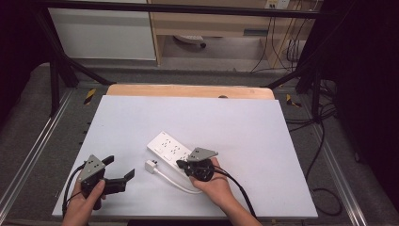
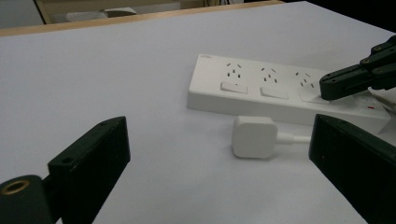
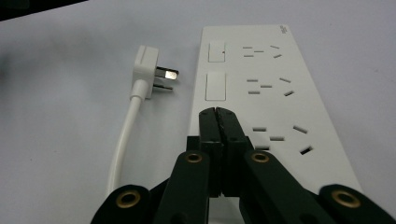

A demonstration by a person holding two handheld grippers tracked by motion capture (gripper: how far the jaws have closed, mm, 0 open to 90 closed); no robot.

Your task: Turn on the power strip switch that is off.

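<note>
While the person's forearms enter from the near edge of the table [image 1: 263, 122], each hand grips its tool low over the white surface. At the near left, the left hand [image 1: 87, 200] wraps the handle of the left gripper [image 1: 118, 173], which points toward the middle of the table with its jaws spread wide and nothing between them; in the left gripper view the two black jaws stand far apart at the frame's lower corners. Just right of centre, the right hand [image 1: 214, 186] cups the right gripper [image 1: 181, 164] from below, wrist angled inward, so the tool points up and to the left. Its jaws are pressed together, tips resting on the near end of the white power strip [image 1: 169, 146], over the rocker switch nearest the hand; whether they press it cannot be told. Beside the strip's near-left side lies the white plug [image 1: 150, 165], pins bare in the right gripper view [image 3: 147, 70], its cord [image 1: 174, 181] curving back toward the right hand. Beyond the strip the white tabletop ends in a wooden edge [image 1: 188, 91], then grey floor and dangling cables.
</note>
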